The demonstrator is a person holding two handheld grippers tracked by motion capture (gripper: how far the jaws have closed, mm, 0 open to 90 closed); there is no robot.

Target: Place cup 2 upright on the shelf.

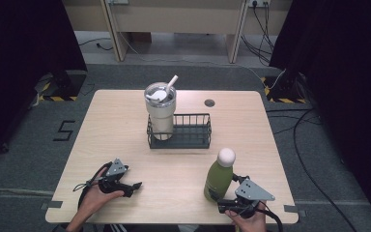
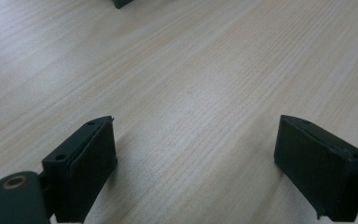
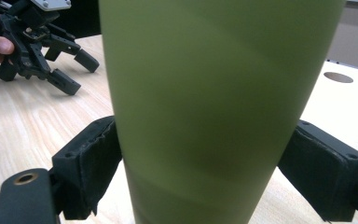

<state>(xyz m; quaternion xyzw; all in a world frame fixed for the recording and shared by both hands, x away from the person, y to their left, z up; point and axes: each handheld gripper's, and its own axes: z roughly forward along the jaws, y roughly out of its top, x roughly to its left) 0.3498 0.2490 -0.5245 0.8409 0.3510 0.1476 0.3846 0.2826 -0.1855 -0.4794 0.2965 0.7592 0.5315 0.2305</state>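
- A light wooden tabletop (image 1: 125, 125) carries a black wire basket (image 1: 191, 131) just past its centre, toward 12 o'clock.
- A tall steel tumbler with a clear lid and a white straw (image 1: 160, 112) stands upright in the basket's left end; the straw leans toward 1 o'clock.
- A small dark round hole (image 1: 209, 103) sits in the tabletop at 1 o'clock from the basket.
- An olive-green bottle with a cream rounded cap (image 1: 220, 175) stands upright on the tabletop at about 5 o'clock from the centre, well apart from the basket.
- The right tongs (image 3: 200, 172), held by the person's right hand (image 1: 249, 221), sit around the bottle's lower body; both black jaws press against its sides, so they are grasping it.
- The left tongs (image 2: 196, 163) rest at 7 o'clock in the person's left hand (image 1: 92, 199), released, jaws spread wide over bare wood with nothing between them.
- In the right gripper view the left tongs lie well off at 10 o'clock, jaws parted.
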